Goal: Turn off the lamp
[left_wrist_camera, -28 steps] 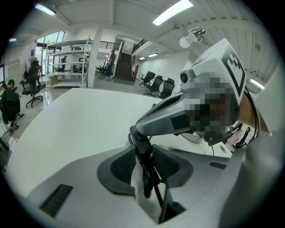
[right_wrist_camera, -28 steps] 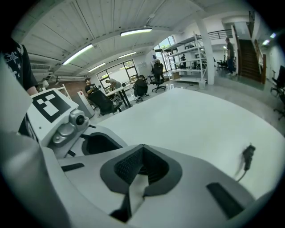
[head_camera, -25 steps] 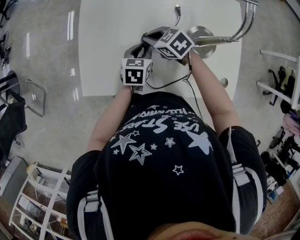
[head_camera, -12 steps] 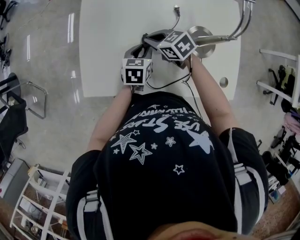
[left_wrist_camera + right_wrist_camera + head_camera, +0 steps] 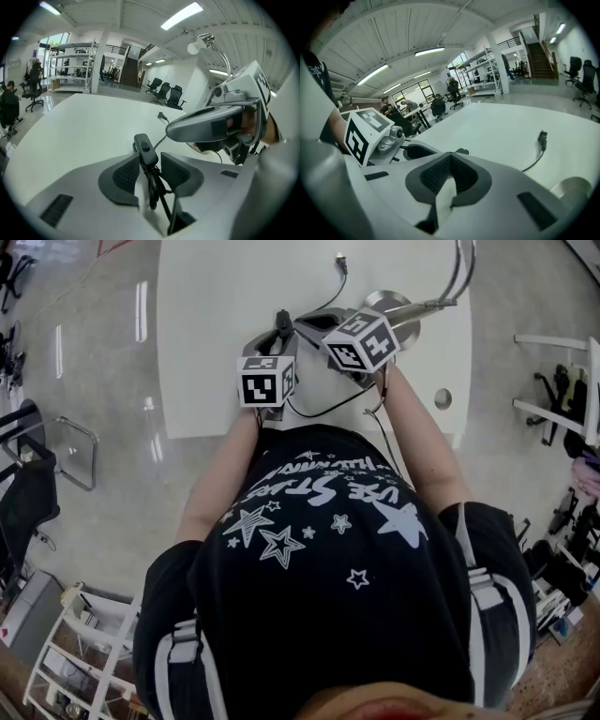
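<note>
Lamp (image 5: pixel 389 299) base stands upper right in the head view. Left gripper view, lower centre: the left gripper (image 5: pixel 150 157) clamps its cord switch (image 5: pixel 145 148) upright. Right gripper view: the right gripper (image 5: pixel 450 161), closed and empty, may knock the cord switch askew if it presses off-centre.

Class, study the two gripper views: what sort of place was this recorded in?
Probably an open-plan office or lab workspace. It shows swivel office chairs, tall metal shelving along a wide shiny floor, and people at desks under long ceiling strip lights.
</note>
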